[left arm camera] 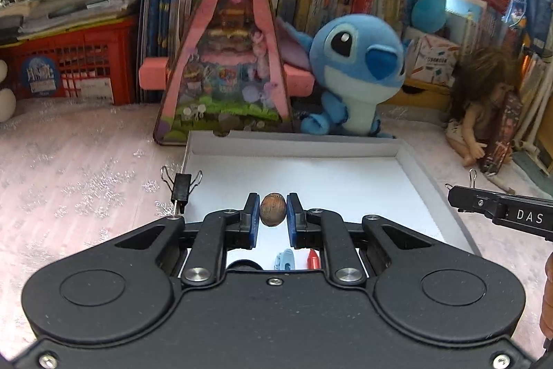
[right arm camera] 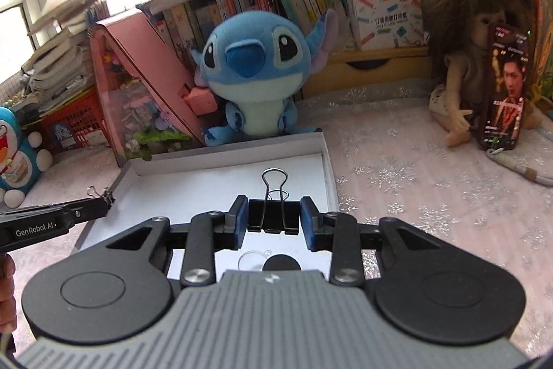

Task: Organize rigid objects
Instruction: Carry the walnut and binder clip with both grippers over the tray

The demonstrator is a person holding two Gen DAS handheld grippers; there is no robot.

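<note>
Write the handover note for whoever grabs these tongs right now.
Left tongs: shut on a brown nut, held above the white tray.
Right tongs: shut on a large black binder clip, also over the tray.
Already lying at the tray's near end: a black disc, a clear ring, a light blue piece, a red piece.
A small binder clip sits by the tray's left edge.
Done: four items in the tray.
Left: set down the nut and large clip; probably the small clip next.
</note>
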